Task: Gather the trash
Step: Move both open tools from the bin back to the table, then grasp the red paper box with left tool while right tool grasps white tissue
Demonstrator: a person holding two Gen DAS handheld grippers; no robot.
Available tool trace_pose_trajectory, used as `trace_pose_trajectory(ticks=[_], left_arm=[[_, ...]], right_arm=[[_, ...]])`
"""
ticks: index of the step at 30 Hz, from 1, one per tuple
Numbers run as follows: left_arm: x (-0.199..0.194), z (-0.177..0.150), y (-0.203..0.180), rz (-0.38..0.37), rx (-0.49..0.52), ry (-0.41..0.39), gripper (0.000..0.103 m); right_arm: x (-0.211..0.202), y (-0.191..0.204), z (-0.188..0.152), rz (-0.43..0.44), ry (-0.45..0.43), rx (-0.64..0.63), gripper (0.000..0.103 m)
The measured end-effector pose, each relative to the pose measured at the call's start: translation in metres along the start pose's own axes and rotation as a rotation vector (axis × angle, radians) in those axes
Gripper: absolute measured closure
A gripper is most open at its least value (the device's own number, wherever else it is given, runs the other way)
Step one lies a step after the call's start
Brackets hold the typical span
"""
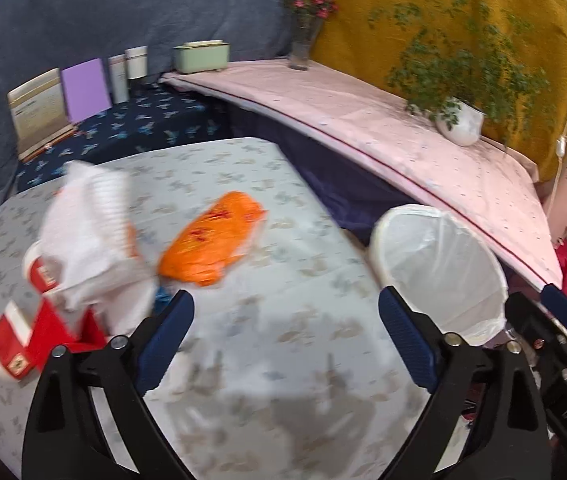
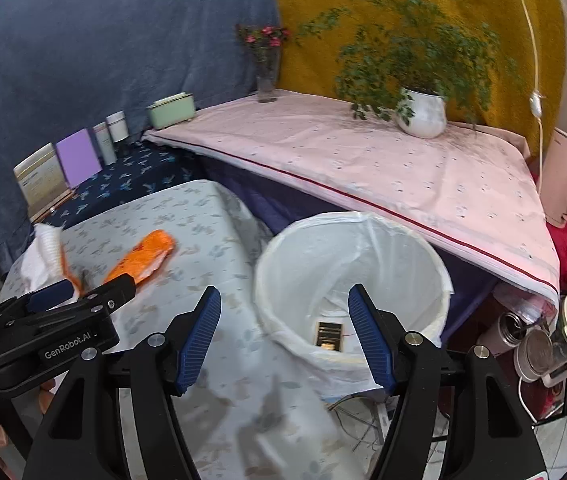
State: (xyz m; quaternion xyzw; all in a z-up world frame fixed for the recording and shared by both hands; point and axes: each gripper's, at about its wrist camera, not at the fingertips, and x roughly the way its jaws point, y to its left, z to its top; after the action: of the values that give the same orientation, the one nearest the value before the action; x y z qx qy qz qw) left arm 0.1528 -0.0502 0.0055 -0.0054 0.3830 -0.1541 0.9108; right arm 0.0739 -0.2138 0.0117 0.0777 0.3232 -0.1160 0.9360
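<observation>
Both tools, left [image 1: 285, 332] and right [image 2: 285, 328], stand with jaws apart and nothing between them. The orange wrapper [image 1: 213, 246] and crumpled white paper [image 1: 91, 240] lie on the worktop [image 1: 283, 360]. The lined bin [image 2: 353, 280] stands just beside the worktop, a small packet [image 2: 328, 334] at its bottom.

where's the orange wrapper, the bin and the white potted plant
orange wrapper [image 1: 211, 240], left wrist view, middle of the packet
bin [image 2: 435, 264], right wrist view, far right rim
white potted plant [image 2: 423, 114], right wrist view, pot's body

wrapper [image 1: 211, 236] on table [image 1: 283, 360], bin [image 1: 439, 272] right
</observation>
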Motion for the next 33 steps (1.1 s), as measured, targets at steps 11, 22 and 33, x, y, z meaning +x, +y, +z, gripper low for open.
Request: trace_pose_trajectory(ticks=[11,22,33], left_arm=[[-0.032,-0.036,0.101,0.122,-0.044,0.017,0.011],[-0.011,-0.058,0.146,0.101,0.042,0.084,0.011],[0.016,-0.062,0.147,-0.012,0.115,0.147,0.064]], right_arm=[[-0.011,0.077,-0.012,0.108,0.026,-0.099,0.039],[-0.001,0.123,-0.026,0.162,0.077,-0.149,0.039],[0.014,0.145,-0.027,0.175,0.107,-0.169,0.039]])
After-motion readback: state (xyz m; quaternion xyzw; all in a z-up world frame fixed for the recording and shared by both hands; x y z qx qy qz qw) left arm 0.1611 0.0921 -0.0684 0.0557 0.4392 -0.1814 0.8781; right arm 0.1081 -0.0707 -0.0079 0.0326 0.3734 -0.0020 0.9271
